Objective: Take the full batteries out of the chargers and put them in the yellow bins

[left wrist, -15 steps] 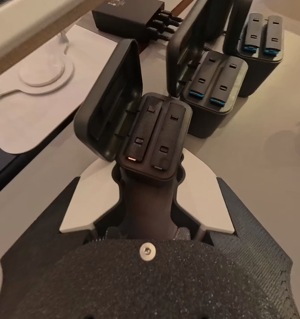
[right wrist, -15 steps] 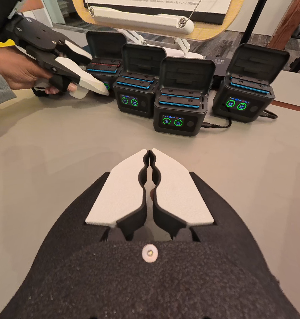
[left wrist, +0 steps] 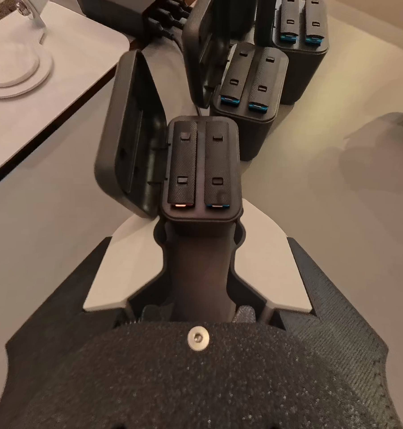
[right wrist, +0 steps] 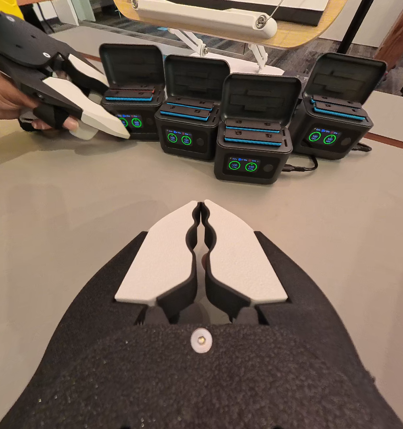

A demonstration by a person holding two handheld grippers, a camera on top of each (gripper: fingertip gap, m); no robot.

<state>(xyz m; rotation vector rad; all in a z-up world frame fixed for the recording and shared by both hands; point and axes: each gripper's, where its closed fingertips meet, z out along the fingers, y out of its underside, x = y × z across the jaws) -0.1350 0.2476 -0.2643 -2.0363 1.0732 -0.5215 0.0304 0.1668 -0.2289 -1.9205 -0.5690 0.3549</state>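
Several black chargers stand in a row with lids open, each holding two batteries and showing green rings on its display. My left gripper (left wrist: 195,216) is open and straddles the leftmost charger (left wrist: 201,255). Its fingers (left wrist: 130,267) flank the charger's body; I cannot tell whether the pads touch it. That charger holds a red-ended battery (left wrist: 181,167) and a blue-ended battery (left wrist: 217,167). In the right wrist view the left gripper (right wrist: 115,106) sits around this charger (right wrist: 147,116). My right gripper (right wrist: 200,203) is shut and empty, low over the grey table (right wrist: 79,197) in front of the row.
The second charger (left wrist: 246,92) stands close behind the first. A black power block (left wrist: 117,14) with cables lies behind the row, beside a white lamp base (left wrist: 15,69). A wooden board (right wrist: 288,34) hangs above the chargers. A cable (right wrist: 304,166) runs right. A yellow shape (right wrist: 8,9) shows far left. The tips of one gripper are about 20 cm away from the tips of the other.
My left gripper has slid further along the leftmost charger and squared up with it; its near finger now covers part of the display. The right gripper has stayed put and shut.
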